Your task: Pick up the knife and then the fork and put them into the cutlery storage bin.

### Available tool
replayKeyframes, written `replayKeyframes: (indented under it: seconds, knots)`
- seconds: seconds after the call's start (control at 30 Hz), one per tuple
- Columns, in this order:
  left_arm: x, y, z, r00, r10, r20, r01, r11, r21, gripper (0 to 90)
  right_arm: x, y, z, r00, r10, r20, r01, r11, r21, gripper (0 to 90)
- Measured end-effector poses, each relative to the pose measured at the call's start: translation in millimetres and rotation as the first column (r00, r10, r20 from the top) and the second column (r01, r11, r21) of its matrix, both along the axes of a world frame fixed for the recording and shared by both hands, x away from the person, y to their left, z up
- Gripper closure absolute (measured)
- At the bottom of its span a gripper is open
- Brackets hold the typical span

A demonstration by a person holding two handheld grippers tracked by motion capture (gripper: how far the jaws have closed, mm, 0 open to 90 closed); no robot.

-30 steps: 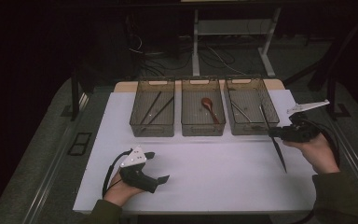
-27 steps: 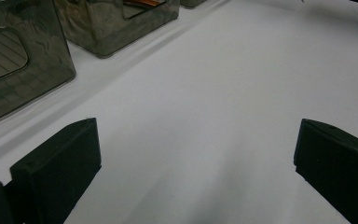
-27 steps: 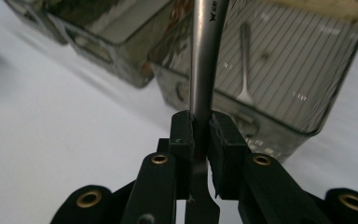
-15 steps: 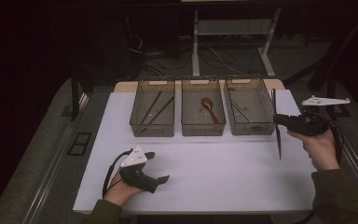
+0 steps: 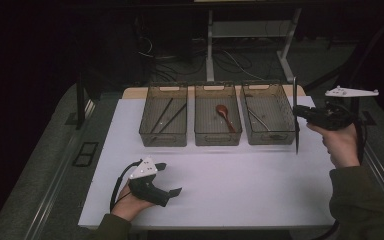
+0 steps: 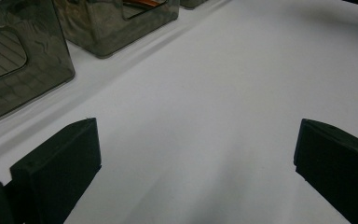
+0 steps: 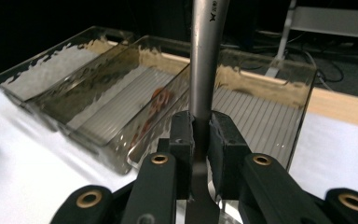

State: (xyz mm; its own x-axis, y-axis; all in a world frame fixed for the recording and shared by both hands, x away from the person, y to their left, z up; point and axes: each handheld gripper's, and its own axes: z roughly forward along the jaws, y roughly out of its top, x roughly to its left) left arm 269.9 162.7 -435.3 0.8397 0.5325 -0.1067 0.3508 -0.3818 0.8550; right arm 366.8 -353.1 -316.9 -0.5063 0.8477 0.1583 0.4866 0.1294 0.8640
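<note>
High view shows the right gripper [image 5: 300, 111] raised above the right edge of the white table [image 5: 240, 185], clamped on a slim metal utensil [image 5: 296, 116] — likely a table knife, though its lower end is too dark to tell. The utensil hangs nearly upright, its long axis running top to bottom, one end above the jaws and the other pointing down at the table just off the front right corner of the right-hand bin [image 5: 268, 112]. In the right gripper view the pads pinch the flat handle [image 7: 202, 60] partway along, and the bin [image 7: 261, 112] lies straight ahead beyond the jaws. To go in, the utensil would probably need tipping level, in line with the bin's long axis, as the bin is long and narrow. The left gripper [image 5: 166, 177] rests near the table's front left corner, well apart from the bins — jaws wide apart and holding nothing
</note>
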Motion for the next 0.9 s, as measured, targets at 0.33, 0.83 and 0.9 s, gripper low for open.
replayKeyframes:
  seconds: [0.33, 0.83, 0.9]
  knots:
    - [0.1, 0.1, -0.2, 1.0000, -0.001, 0.000, 0.001, 1.0000, -0.001, 0.0, 29.4, 1.5, 19.6, 0.9983, -0.049, 0.031, 0.050, 0.9984, -0.029, 78.9]
    - [-0.1, -0.3, -0.2, 1.0000, 0.000, -0.002, 0.000, 1.0000, -0.006, 0.0, 59.9, 6.2, 23.8, 0.9959, -0.081, 0.040, 0.082, 0.9957, -0.042, 78.8]
    - [-0.1, -0.4, -0.3, 1.0000, -0.001, -0.003, 0.001, 1.0000, -0.008, 0.0, 64.7, 6.5, 22.6, 0.9957, -0.083, 0.040, 0.085, 0.9950, -0.052, 78.8]
